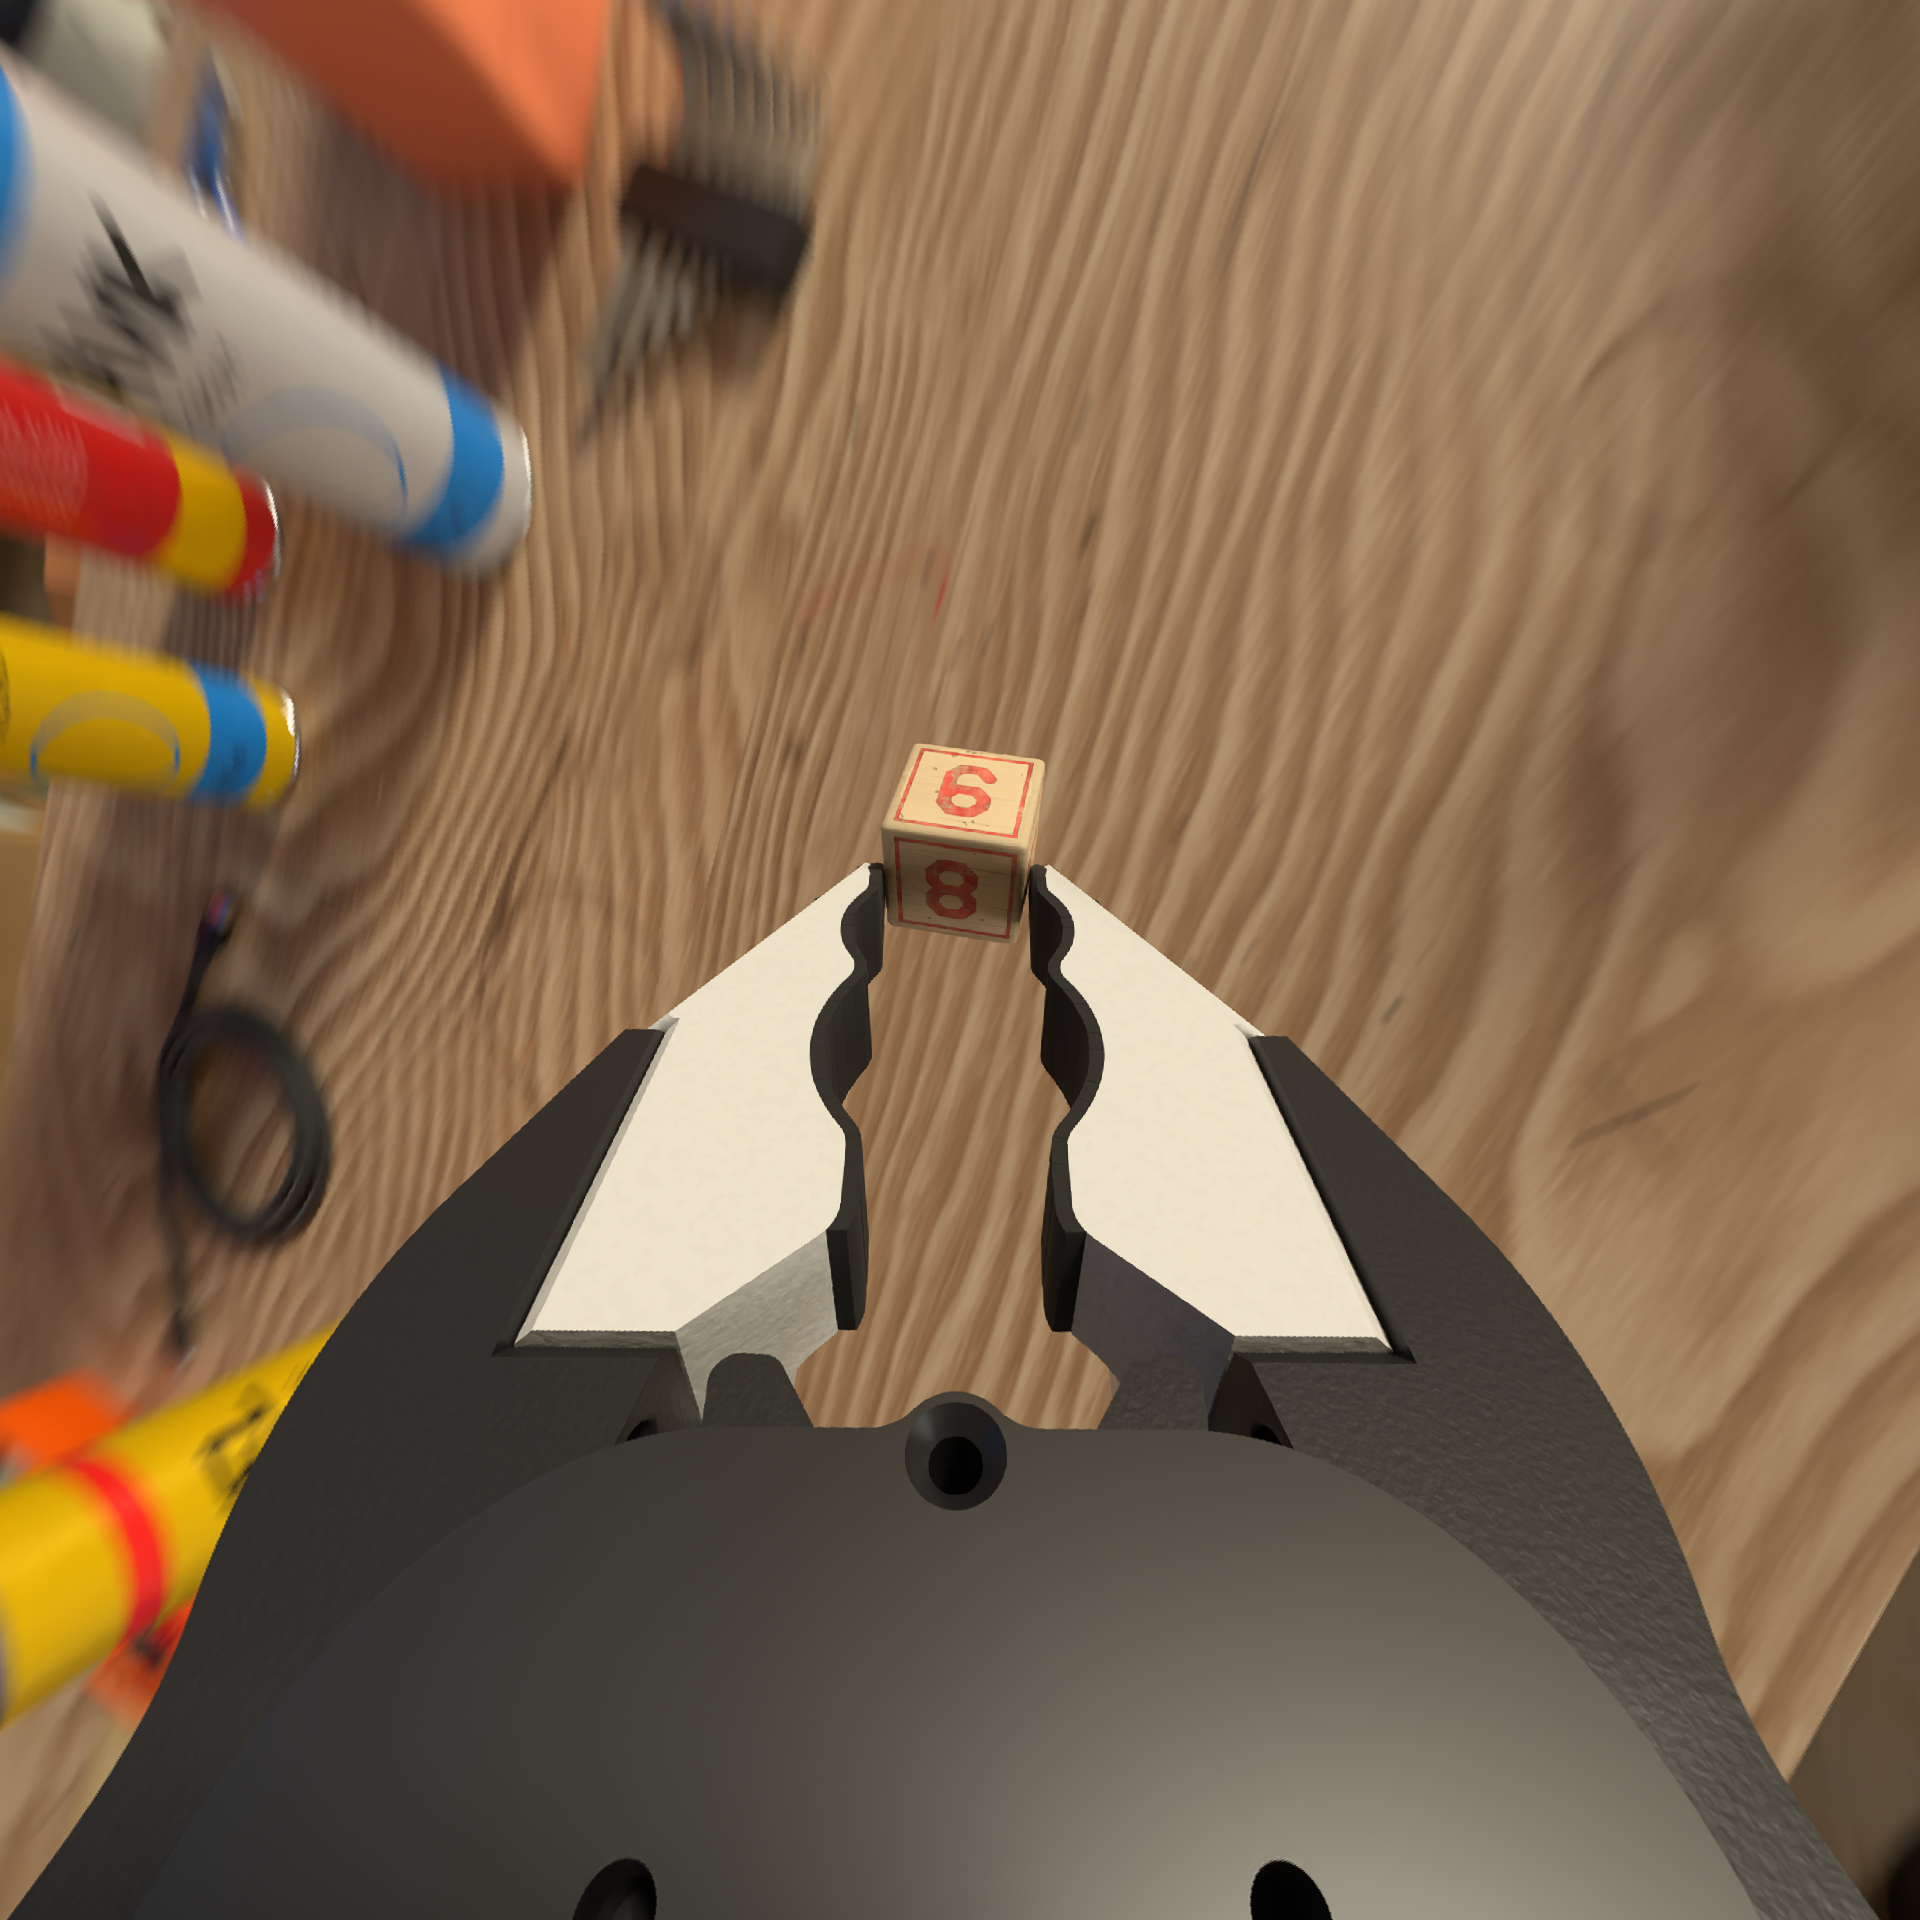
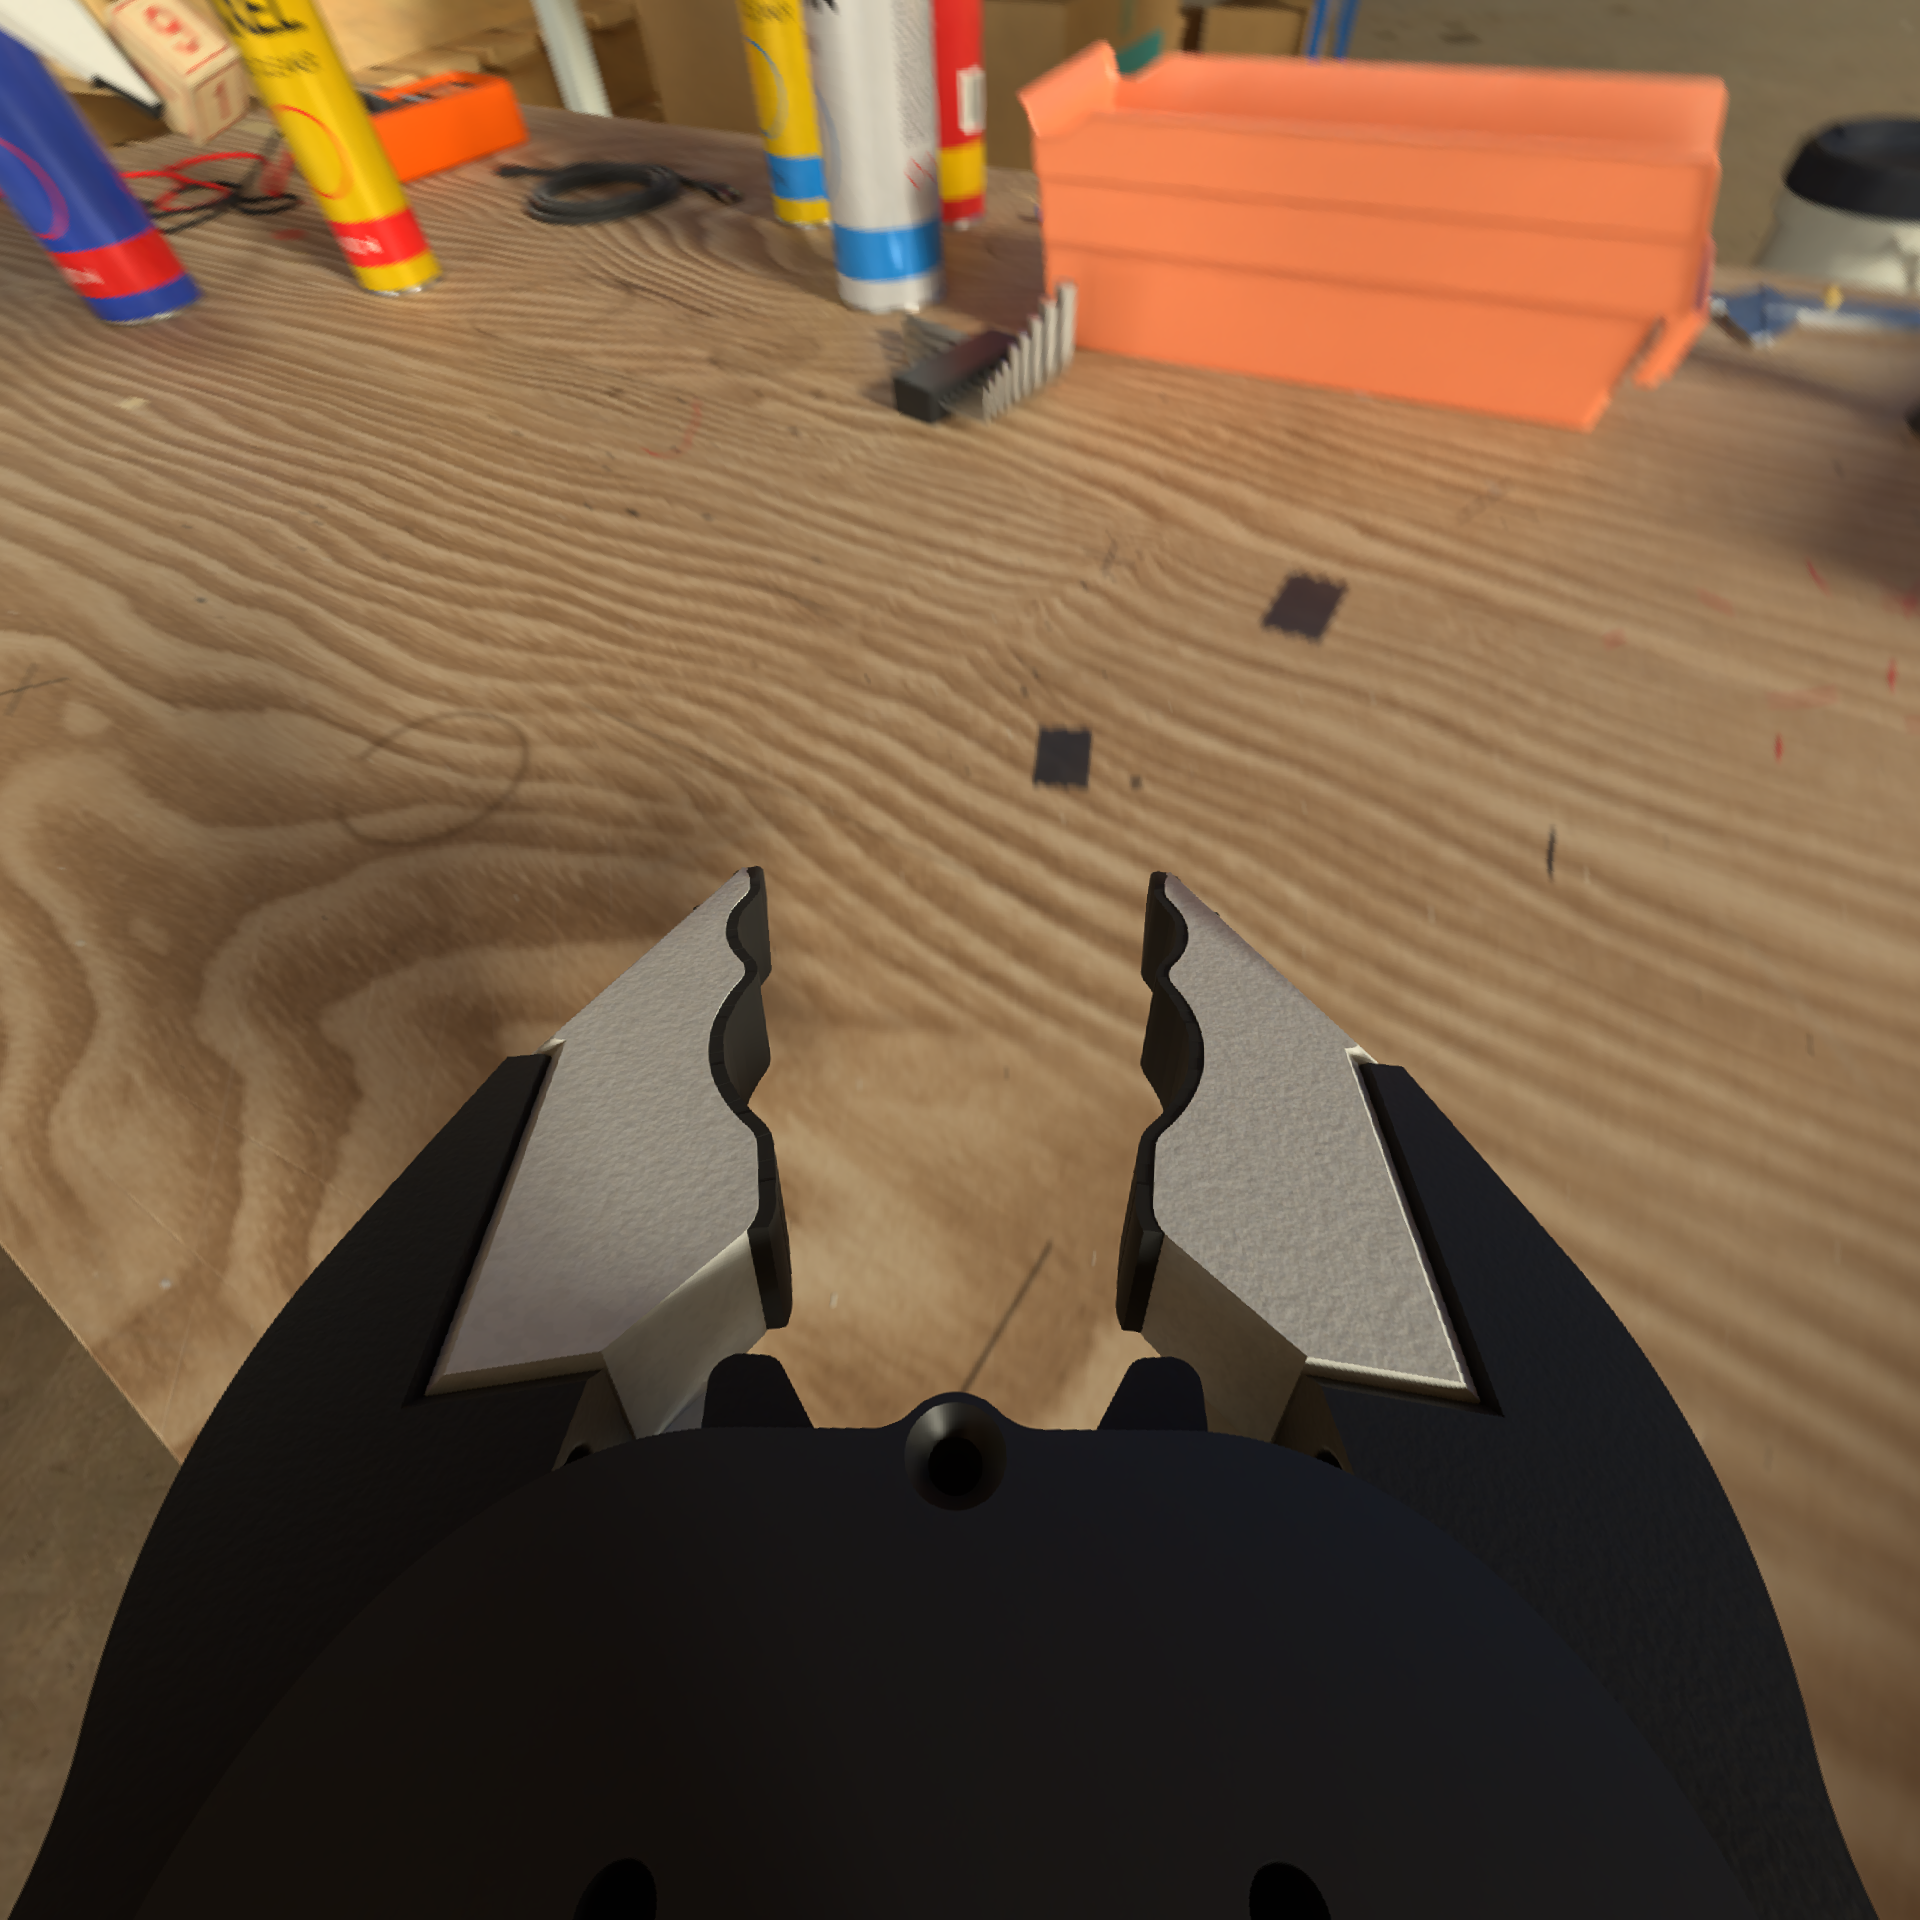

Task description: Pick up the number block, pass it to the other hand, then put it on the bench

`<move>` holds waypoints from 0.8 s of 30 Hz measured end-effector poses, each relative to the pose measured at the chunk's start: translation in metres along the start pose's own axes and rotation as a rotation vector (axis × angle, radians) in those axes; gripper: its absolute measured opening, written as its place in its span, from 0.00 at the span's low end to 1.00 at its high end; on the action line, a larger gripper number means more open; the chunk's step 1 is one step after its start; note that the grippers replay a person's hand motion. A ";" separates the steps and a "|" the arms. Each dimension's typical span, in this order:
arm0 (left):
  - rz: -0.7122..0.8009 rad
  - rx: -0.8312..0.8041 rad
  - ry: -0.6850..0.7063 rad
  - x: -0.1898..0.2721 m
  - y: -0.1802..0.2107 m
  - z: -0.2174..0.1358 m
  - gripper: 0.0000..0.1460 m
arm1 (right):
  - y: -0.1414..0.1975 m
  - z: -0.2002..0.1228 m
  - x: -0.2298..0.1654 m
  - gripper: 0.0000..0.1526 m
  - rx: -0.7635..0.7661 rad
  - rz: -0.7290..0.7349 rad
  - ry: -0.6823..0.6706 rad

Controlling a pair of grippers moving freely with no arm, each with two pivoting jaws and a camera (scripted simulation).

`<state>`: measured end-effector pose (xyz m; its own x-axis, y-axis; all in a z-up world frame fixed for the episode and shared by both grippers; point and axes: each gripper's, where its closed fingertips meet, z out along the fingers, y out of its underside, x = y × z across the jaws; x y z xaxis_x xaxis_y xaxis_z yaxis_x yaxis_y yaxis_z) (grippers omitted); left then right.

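Left wrist view: left gripper (image 1: 956, 883) clamped on number block (image 1: 961, 844) at tips, twelve o'clock, above bench (image 1: 1351, 520), ready for handover; right gripper (image 2: 956, 883) spread wide, empty, awaiting it.

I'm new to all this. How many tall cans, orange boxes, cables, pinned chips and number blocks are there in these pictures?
Tall cans: 5
Orange boxes: 2
Cables: 2
Pinned chip: 1
Number block: 1
Total: 11
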<state>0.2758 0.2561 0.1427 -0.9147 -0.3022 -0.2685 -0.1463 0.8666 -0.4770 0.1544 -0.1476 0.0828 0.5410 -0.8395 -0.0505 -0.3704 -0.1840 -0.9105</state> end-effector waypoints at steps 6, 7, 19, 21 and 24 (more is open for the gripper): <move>-0.080 0.483 0.042 0.032 -0.128 -0.021 0.19 | -0.076 0.033 -0.036 0.48 0.019 -0.229 -0.256; -0.058 0.519 0.030 0.037 -0.146 -0.021 0.19 | -0.088 0.039 -0.048 0.48 -0.001 -0.222 -0.339; 0.203 0.776 -0.029 0.094 -0.231 -0.001 0.19 | -0.178 0.077 -0.111 0.56 0.090 0.393 -0.908; 0.235 0.781 -0.048 0.096 -0.232 0.006 0.19 | -0.176 0.079 -0.112 0.57 0.070 0.503 -0.989; 0.281 0.773 -0.065 0.101 -0.235 0.016 0.19 | -0.171 0.082 -0.117 0.49 0.042 0.615 -1.077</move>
<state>0.2237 0.0156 0.2137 -0.8511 -0.1579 -0.5006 0.4075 0.4025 -0.8197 0.2161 0.0243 0.2106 0.6375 0.0706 -0.7672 -0.7687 0.1247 -0.6273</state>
